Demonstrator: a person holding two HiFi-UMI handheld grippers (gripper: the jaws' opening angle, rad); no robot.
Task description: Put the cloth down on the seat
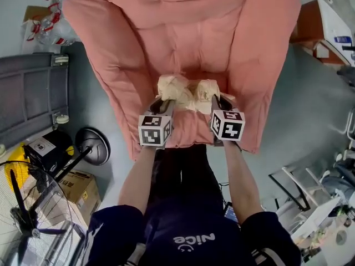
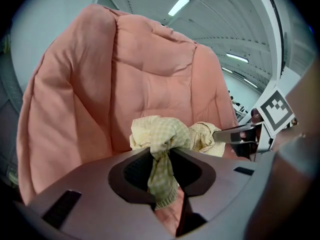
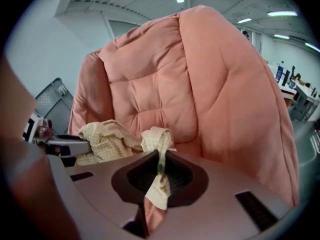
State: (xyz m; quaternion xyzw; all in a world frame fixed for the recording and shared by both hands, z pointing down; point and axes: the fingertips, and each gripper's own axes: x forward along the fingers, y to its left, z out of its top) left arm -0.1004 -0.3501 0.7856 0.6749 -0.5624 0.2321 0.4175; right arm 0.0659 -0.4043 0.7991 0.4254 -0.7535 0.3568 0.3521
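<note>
A crumpled pale yellow checked cloth (image 1: 186, 92) hangs between my two grippers, just above the seat (image 1: 188, 131) of a pink padded armchair (image 1: 183, 32). My left gripper (image 1: 164, 102) is shut on the cloth's left end; in the left gripper view a strip of cloth (image 2: 162, 134) is pinched between the jaws (image 2: 162, 170). My right gripper (image 1: 217, 100) is shut on the right end, and a thin fold of cloth (image 3: 159, 144) runs down through its jaws (image 3: 161, 171). Each gripper view shows the other gripper at its edge. Whether the cloth touches the cushion I cannot tell.
The armchair's high arms rise on both sides of the seat. On the floor at left stand a grey panel (image 1: 28, 93), a black fan (image 1: 28, 204) and a cardboard box (image 1: 80, 187). Boxes (image 1: 327, 26) sit at the upper right, metal frames (image 1: 310, 198) at the lower right.
</note>
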